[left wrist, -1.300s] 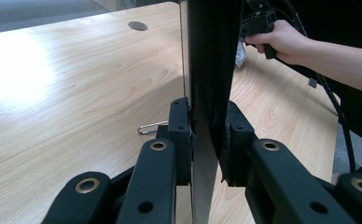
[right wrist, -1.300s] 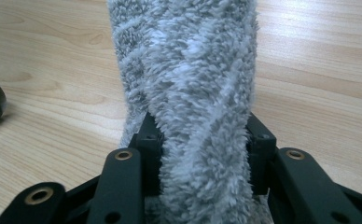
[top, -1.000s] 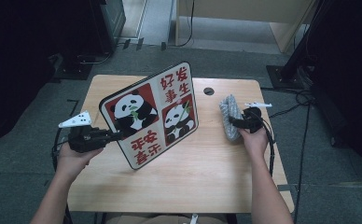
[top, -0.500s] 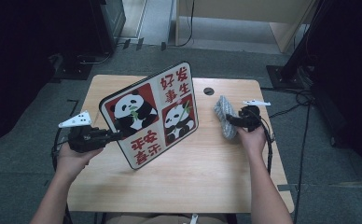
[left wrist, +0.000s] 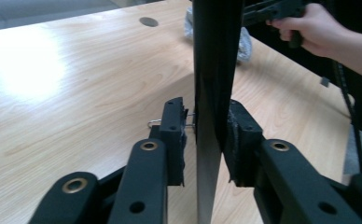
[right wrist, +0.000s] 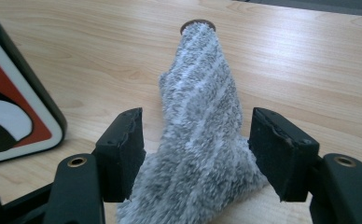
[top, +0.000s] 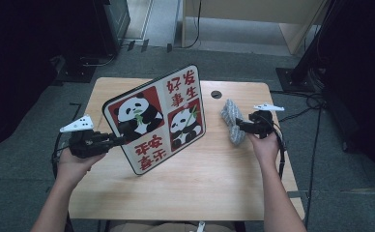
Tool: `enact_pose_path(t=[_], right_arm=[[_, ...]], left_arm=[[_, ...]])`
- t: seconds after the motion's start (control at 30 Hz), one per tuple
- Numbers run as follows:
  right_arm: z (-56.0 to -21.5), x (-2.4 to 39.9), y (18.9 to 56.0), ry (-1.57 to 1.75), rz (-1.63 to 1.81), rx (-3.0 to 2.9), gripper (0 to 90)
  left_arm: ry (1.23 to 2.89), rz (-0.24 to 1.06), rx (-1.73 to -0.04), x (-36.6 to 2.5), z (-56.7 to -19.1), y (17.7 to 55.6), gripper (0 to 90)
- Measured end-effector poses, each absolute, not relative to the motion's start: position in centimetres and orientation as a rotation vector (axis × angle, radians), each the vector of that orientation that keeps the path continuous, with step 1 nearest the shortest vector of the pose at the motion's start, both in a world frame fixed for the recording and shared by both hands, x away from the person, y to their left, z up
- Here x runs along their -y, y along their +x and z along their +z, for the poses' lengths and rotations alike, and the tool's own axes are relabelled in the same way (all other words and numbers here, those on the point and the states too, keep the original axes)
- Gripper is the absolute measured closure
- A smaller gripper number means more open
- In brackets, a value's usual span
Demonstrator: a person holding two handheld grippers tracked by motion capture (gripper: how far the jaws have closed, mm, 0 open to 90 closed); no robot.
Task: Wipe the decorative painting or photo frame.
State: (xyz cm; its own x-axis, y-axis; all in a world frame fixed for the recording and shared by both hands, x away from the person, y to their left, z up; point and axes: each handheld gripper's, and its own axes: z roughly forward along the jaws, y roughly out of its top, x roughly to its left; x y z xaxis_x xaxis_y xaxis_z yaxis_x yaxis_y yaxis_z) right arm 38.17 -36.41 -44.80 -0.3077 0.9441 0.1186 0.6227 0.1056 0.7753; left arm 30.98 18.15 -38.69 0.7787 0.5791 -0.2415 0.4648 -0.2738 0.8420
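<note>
A square board (top: 156,118) with two pandas and red Chinese characters stands tilted on its lower edge on the wooden table (top: 200,193). My left gripper (top: 120,140) is shut on its left rim; in the left gripper view the dark board edge (left wrist: 214,70) is pinched between the pads of that gripper (left wrist: 207,135). A grey fuzzy cloth (top: 231,120) lies bunched to the right of the board. My right gripper (top: 238,126) is at its near end. In the right gripper view the gripper (right wrist: 198,140) stands open with the cloth (right wrist: 202,107) between its jaws.
A round cable hole (top: 216,94) sits in the table just beyond the cloth. The board's corner (right wrist: 11,107) is close on the left in the right gripper view. Cables (top: 316,104) trail off the table's right side over the dark floor.
My right gripper has shifted a little left toward the board, and the cloth has moved and bunched with it. The left gripper and the board have stayed put.
</note>
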Motion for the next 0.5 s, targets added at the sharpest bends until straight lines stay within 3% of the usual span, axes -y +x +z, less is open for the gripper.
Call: enact_pose_path(t=[0.23,0.5], right_arm=[[-43.8,36.0,36.2,1.499,1.097,-1.991,36.1],[-44.1,35.5,34.4,1.471,1.122,-2.047,37.6]], left_arm=[[1.919,0.174,-0.812,-18.5,-38.8,31.0,63.3],[1.92,0.192,-0.856,-18.9,-38.9,31.2,62.1]])
